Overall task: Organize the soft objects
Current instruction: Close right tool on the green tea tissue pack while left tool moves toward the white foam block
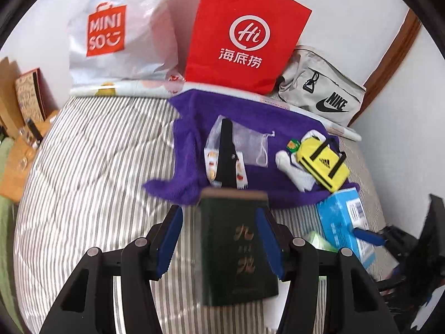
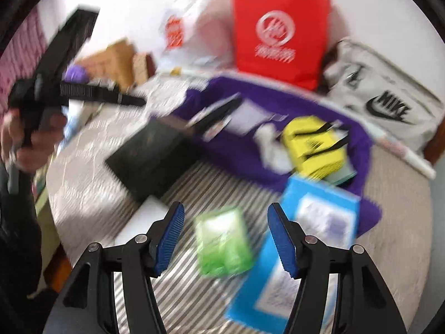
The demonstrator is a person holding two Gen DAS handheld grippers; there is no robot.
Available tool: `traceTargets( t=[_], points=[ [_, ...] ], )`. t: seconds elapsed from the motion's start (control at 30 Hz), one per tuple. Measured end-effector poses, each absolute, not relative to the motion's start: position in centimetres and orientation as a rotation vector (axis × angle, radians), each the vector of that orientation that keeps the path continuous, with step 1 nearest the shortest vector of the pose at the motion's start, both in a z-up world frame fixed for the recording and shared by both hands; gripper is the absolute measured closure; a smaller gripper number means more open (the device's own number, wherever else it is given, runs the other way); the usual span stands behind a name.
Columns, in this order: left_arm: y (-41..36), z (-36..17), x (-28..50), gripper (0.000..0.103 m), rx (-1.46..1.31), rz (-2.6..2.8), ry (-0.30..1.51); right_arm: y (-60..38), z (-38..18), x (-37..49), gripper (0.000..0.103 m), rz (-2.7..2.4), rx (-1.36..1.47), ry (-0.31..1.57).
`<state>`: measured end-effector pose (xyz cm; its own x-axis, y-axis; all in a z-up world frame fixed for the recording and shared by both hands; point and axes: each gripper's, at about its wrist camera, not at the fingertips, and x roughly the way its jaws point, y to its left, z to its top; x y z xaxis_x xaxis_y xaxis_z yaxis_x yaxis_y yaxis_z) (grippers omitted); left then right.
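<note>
My left gripper [image 1: 219, 239] stands open around a dark green box [image 1: 237, 247] with gold characters; its blue pads are apart from the box sides. The box also shows in the right wrist view [image 2: 151, 157] on the striped bed. My right gripper [image 2: 225, 235] is open and empty above a green pack [image 2: 222, 243], with a blue tissue pack [image 2: 306, 239] beside its right finger. A purple towel [image 1: 192, 136] holds a mesh pouch [image 1: 250, 146], a yellow mini bag [image 1: 322, 162] and a white soft item [image 1: 289, 164]. The right wrist view is blurred.
A red paper bag [image 1: 244, 33], a white Miniso bag [image 1: 116, 33] and a grey Nike pouch [image 1: 322, 91] stand along the wall at the back. Brown boxes [image 1: 16, 117] sit at the left bed edge. The striped bedcover [image 1: 97, 172] extends left.
</note>
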<state>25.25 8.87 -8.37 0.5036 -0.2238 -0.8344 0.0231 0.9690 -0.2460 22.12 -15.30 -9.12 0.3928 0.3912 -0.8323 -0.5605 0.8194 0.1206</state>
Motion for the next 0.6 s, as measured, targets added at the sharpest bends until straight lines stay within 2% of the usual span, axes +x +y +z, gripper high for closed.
traceTargets(
  t=[0.27,0.33,0.47,0.53,0.6],
  points=[
    [11.0,-9.8,22.2,0.05,-0.285,-0.158,1.03,-11.8,-12.7,20.1,0.043,0.6,-0.373,1.039],
    [11.3,-10.3,21.7,0.05,-0.296,-0.166,1.031,-11.2,-13.7,20.1,0.057,0.557,-0.438,1.043],
    [11.5,-10.6,20.6,0.05,-0.29,-0.171,1.025,-10.9,-15.0,20.0,0.07,0.52,-0.478,1.058],
    [11.4,-10.6,19.9,0.05,-0.275,-0.178,1.013,-10.8,-15.0,19.6,0.086,0.515,-0.496,1.035],
    [11.0,-10.6,19.1,0.05,-0.252,-0.186,1.007,-11.0,-14.5,19.6,0.089,0.523,-0.445,1.031]
  ],
)
